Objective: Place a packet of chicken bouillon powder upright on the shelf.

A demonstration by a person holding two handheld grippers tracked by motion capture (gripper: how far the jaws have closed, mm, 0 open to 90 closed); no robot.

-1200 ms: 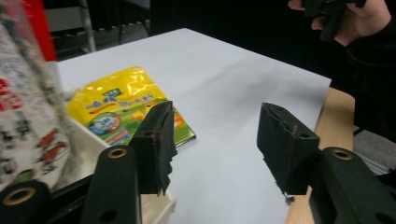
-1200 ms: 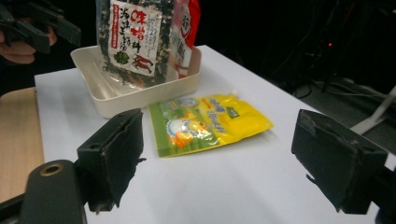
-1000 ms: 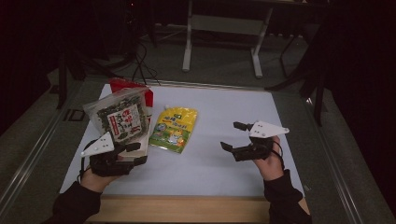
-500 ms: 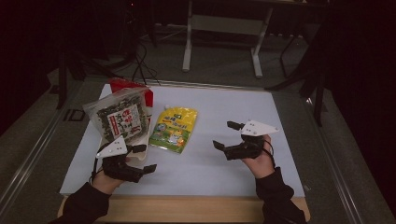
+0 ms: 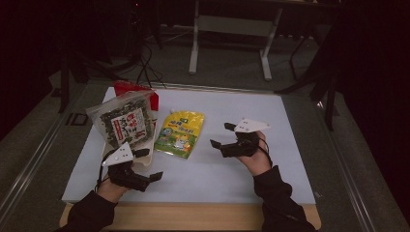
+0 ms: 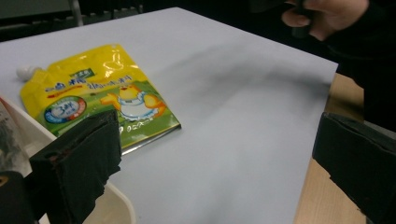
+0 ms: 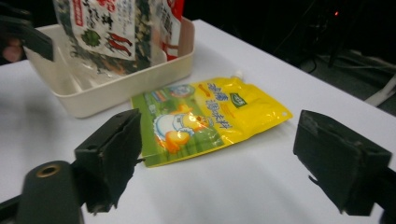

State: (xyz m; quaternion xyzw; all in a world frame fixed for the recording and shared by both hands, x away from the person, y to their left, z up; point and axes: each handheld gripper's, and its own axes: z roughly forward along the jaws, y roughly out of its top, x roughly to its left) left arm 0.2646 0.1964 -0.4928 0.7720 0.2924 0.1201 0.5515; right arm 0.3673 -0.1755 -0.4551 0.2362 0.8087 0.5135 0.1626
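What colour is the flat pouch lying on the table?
Yellow on top, green below, with a cartoon picture: the pouch shows best in the right gripper view.

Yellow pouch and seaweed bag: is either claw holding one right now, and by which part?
Nothing is held. The left claw has just been opening, with nothing between its jaws; the right claw is open too. The yellow pouch lies flat, and the seaweed bag stands in the tub.

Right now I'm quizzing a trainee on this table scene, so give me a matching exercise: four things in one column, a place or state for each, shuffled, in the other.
Things:
1. yellow pouch
2. seaweed bag
3. cream tub
4. left gripper

Places or states:
A. jaws open, nothing between them
B. flat on the mat
C. upright in the tub
D. holds two bags, beside the pouch

Pairs: 1-B, 2-C, 3-D, 4-A
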